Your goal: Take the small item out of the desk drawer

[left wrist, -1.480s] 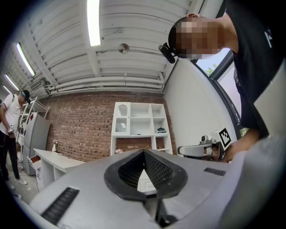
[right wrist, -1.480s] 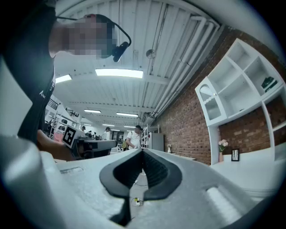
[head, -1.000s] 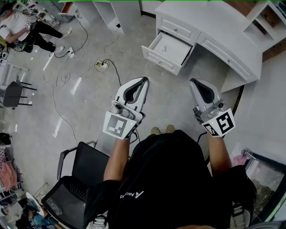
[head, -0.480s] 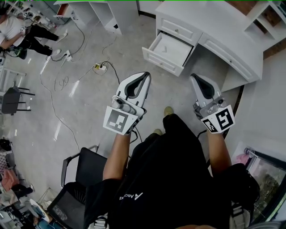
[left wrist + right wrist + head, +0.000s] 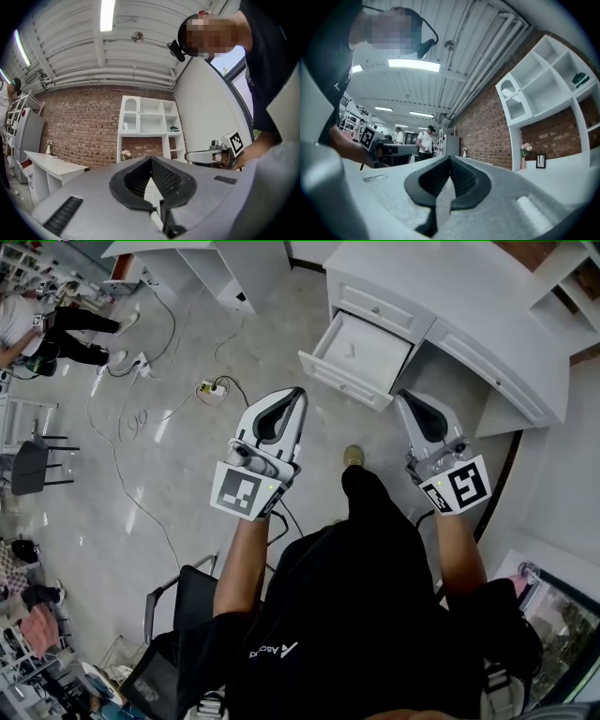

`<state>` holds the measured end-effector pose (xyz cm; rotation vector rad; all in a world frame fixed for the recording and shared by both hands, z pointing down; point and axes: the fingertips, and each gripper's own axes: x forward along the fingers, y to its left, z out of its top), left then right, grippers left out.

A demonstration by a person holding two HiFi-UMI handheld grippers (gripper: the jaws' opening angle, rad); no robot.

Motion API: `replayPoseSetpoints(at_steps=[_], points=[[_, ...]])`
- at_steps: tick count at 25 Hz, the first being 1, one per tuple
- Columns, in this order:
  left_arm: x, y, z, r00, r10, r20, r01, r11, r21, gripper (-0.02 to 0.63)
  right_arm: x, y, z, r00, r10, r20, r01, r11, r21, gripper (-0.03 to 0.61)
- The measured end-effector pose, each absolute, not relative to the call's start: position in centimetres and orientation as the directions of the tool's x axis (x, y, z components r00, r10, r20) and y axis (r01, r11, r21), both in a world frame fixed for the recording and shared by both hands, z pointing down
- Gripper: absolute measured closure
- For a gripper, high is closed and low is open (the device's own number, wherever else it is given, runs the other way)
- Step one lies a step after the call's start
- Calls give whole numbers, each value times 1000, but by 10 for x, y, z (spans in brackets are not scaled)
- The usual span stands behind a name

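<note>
A white desk (image 5: 469,296) stands at the top right of the head view, with one drawer (image 5: 361,354) pulled open toward me. Inside lies a small pale item (image 5: 352,350) on the drawer's white bottom. My left gripper (image 5: 298,396) and right gripper (image 5: 403,399) are held side by side in the air, short of the drawer and pointing toward the desk. Both are shut with nothing between the jaws, as the left gripper view (image 5: 151,160) and right gripper view (image 5: 450,159) also show. Those two views look over the room, not at the drawer.
A power strip (image 5: 210,387) and trailing cables (image 5: 131,418) lie on the grey floor to the left. A black chair (image 5: 183,615) stands behind my left side. A person (image 5: 42,320) sits at the far left. White shelving (image 5: 147,126) stands against a brick wall.
I have stepped toward the desk: the drawer sits closer under the grippers, one foot has swung forward, and the chair has dropped back. Both grippers stay shut and level.
</note>
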<state>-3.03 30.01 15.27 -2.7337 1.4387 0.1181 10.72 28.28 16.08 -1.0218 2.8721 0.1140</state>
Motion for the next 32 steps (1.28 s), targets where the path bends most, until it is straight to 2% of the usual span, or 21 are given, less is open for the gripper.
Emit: replayPoseSetpoints(at_steps=[8, 18, 24, 32], points=[[-21, 153, 200, 574, -818, -23, -819, -574, -25, 615, 100, 136, 225, -791, -612, 11, -611, 790, 53, 577], [-31, 30, 265, 584, -808, 77, -809, -587, -23, 615, 68, 12, 307, -789, -579, 207, -585, 810, 38, 575], [-44, -24, 320, 625, -769, 134, -777, -629, 21, 615, 44, -36, 385, -731, -580, 359, -624, 782, -7, 560], [-69, -89, 394, 714, -679, 171, -696, -715, 68, 615, 13, -91, 494, -596, -556, 580, -695, 718, -26, 506]])
